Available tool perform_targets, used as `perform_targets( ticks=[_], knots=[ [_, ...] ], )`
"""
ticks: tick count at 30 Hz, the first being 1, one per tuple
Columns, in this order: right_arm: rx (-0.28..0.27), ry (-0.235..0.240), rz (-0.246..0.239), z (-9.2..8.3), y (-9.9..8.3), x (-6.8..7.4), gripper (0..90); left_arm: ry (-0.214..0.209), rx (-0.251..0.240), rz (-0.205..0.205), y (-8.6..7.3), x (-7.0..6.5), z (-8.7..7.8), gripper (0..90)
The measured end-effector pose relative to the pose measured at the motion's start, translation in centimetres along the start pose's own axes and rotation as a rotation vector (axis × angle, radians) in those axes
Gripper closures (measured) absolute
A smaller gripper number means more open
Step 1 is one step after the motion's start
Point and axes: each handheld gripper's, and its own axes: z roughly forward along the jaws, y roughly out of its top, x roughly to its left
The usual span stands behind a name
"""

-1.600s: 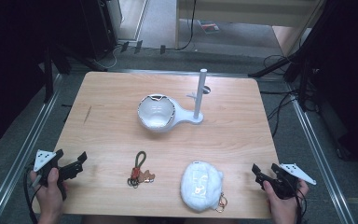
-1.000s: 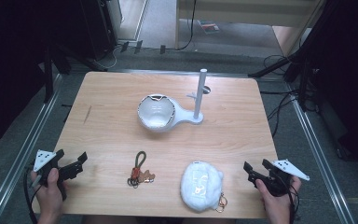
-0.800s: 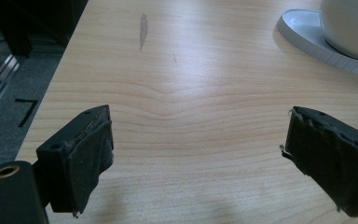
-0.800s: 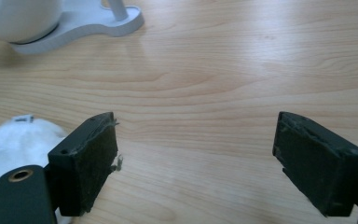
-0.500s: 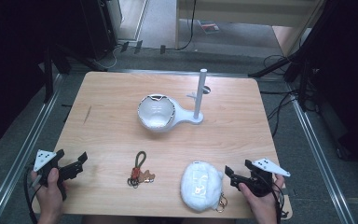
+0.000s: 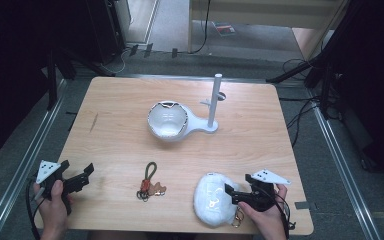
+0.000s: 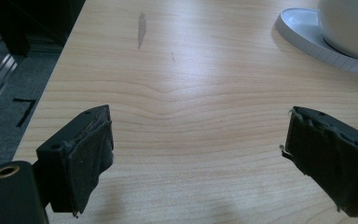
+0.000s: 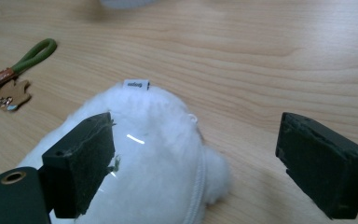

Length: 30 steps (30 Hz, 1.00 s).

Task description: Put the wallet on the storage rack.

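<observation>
At the left edge of the pale, fine-grained wooden table (image 6: 120, 120), the left gripper (image 6: 75, 181) is held in a hand low over the wood; its black jaws, faced with frayed, felt-like pads, stand wide apart with nothing between them. Toward the middle, a keyring (image 6: 150, 181) is laid flat: an olive cord loop joined to a brown leather tab and small metal rings. Farther back, a glossy white bowl (image 6: 167, 120) rests on the rounded base of a white stand (image 6: 212, 102) with a slim upright post. At the right front, a white fluffy pouch (image 6: 212, 200) of rounded, dome-like shape is seen, with a small woven label at its far edge and a zip seam along one side. It is approached by the right gripper (image 6: 235, 192), whose jaws have just been opening and stand wide; one pad hangs over the fleece, without pressing on it.
</observation>
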Motion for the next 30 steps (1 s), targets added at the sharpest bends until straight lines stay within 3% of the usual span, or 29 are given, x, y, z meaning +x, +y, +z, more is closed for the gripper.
perform_targets(
  ticks=[12,25,28,30],
  knots=[
    [0.086,0.048,-0.031,1.1,-0.5,1.0,13.1,0.000,0.002,0.001,0.0,0.0,0.0,8.0],
    [0.123,0.075,-0.051,1.6,-1.0,1.1,14.0,0.003,0.002,-0.004,0.0,0.0,0.0,8.0],
    [0.133,0.067,-0.067,1.7,-1.2,1.2,21.3,0.002,0.003,-0.004,0.0,0.1,0.0,8.0],
    [0.128,0.040,-0.074,1.7,-1.3,1.2,33.3,0.002,0.003,-0.005,0.0,0.0,0.0,8.0]
  ],
)
